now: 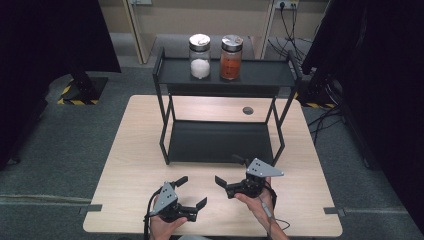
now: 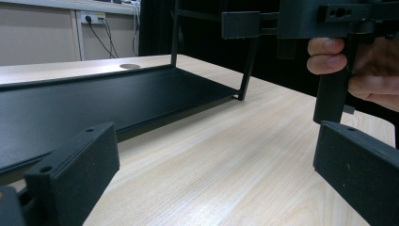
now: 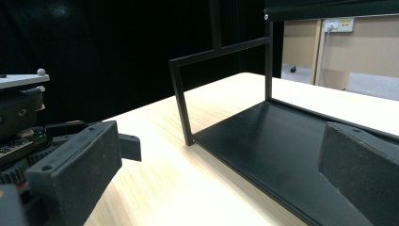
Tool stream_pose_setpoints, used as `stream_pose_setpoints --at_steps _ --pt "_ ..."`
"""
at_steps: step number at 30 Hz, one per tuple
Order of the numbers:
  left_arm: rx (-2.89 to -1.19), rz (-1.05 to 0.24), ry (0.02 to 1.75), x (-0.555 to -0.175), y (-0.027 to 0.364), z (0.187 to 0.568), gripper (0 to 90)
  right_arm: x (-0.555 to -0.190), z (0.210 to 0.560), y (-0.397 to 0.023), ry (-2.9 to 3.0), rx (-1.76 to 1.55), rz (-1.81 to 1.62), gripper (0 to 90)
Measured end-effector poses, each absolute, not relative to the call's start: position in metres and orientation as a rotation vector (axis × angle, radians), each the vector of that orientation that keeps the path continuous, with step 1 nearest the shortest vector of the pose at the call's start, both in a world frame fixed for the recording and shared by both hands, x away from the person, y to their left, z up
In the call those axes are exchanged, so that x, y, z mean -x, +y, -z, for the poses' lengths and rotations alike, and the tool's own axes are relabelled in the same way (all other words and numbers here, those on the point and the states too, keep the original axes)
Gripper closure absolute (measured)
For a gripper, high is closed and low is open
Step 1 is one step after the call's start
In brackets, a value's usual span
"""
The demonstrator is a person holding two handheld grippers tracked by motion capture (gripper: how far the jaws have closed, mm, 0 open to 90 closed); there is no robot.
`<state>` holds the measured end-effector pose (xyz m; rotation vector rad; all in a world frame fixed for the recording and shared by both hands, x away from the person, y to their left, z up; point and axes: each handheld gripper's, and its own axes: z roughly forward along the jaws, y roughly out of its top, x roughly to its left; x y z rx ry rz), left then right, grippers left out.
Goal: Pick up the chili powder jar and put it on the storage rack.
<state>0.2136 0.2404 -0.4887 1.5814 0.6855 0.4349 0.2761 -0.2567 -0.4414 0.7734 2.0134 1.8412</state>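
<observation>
1. The black rack [image 1: 222, 75] is the landmark here: a two-shelf metal frame standing on the table [image 1: 130, 165], toward its far side. On its top shelf stand two glass jars with metal lids, upright and near each other but apart: the white-filled jar [image 1: 200, 56] on the left, the orange-filled jar [image 1: 231, 57] on the right.
2. The rack's lower shelf [image 1: 220, 141] carries nothing. In the left gripper view it shows as a flat dark plate [image 2: 94, 106] just above the tabletop.
3. In front of the rack, the left gripper [image 1: 193, 192] is held low over the table with its jaws spread wide and nothing between them.
4. The right gripper [image 1: 229, 173] sits nearer the rack's front edge, also open and gripping nothing. From its own camera the rack's front post [image 3: 181, 103] and lower shelf lie just ahead.
5. Both jars are well apart from either gripper, up and behind the rack's top rail.
6. Likely risks, judging from this layout:
   - A reach for a jar has to clear the top shelf's front lip; coming in too low could knock the frame and rock both jars.
   - The jars stand close, so an open jaw aimed at one could nudge the other over.
   - Smooth glass may slip if it is gripped too near the lid.
</observation>
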Motion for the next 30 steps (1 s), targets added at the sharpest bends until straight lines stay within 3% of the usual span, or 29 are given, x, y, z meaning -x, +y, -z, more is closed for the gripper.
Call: stream_pose_setpoints --at_steps 30 --pt "-1.583 -0.433 0.685 -0.2138 0.2401 0.4887 0.3 -0.2766 0.4421 -0.2591 2.007 -0.78 -1.849 0.3"
